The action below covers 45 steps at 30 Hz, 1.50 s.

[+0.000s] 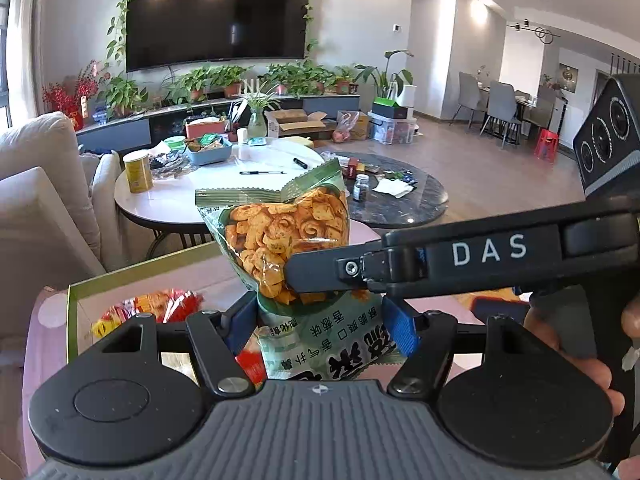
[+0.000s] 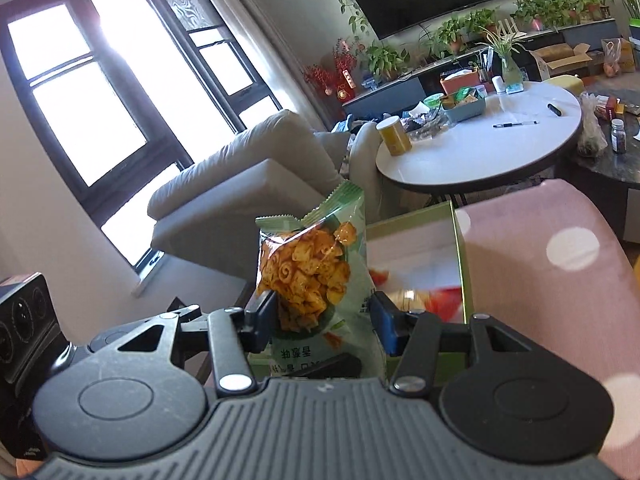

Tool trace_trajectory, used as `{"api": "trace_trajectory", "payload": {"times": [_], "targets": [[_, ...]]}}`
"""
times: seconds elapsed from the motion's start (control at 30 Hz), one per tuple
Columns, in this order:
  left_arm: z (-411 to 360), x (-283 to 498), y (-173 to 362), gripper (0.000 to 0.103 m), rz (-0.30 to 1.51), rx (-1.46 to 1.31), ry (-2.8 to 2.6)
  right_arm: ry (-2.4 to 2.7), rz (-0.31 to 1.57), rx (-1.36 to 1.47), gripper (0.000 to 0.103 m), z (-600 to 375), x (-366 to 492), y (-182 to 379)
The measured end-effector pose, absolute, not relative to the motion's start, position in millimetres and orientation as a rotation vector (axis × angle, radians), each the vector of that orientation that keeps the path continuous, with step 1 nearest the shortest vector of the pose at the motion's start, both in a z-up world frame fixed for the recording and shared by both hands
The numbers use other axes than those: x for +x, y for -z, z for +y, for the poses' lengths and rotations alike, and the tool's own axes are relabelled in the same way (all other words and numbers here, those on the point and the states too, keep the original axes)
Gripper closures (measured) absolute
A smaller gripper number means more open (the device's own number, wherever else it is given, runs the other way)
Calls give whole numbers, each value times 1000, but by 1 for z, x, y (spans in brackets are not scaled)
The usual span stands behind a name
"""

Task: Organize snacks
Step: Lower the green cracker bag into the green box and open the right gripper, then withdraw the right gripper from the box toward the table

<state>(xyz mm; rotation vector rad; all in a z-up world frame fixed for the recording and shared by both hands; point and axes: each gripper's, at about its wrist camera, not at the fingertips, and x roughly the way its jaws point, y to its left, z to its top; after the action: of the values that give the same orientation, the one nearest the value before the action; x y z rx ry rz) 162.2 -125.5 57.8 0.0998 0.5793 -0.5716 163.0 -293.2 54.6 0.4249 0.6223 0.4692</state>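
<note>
A green snack bag (image 1: 280, 232) with orange crisps showing through its window stands upright in the air, upside-down text at its lower end. My left gripper (image 1: 320, 324) is shut on the bag's lower part. My right gripper (image 2: 324, 320) is shut on the same bag (image 2: 312, 268) around its middle; it shows in the left wrist view as a black arm crossing from the right, one finger (image 1: 320, 276) pressed on the bag. Below lies a green-rimmed box (image 1: 74, 312) holding a red and yellow snack pack (image 1: 156, 308).
The box (image 2: 460, 248) sits on a pink dotted surface (image 2: 560, 264). Beyond are a white round table (image 1: 180, 196) with a yellow can (image 1: 138, 172), a blue bin of snacks and pens, a dark marble table (image 1: 400, 200), and a beige sofa (image 1: 36, 184) at the left.
</note>
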Motion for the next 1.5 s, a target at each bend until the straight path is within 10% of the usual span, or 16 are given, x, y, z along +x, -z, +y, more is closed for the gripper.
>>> {"api": "trace_trajectory", "payload": {"times": [0.77, 1.5], "targets": [[-143, 280, -3, 27, 763, 77, 504, -419, 733, 457, 41, -303, 273, -1], [-53, 180, -45, 15, 592, 57, 373, -414, 571, 309, 33, -295, 172, -42]]}}
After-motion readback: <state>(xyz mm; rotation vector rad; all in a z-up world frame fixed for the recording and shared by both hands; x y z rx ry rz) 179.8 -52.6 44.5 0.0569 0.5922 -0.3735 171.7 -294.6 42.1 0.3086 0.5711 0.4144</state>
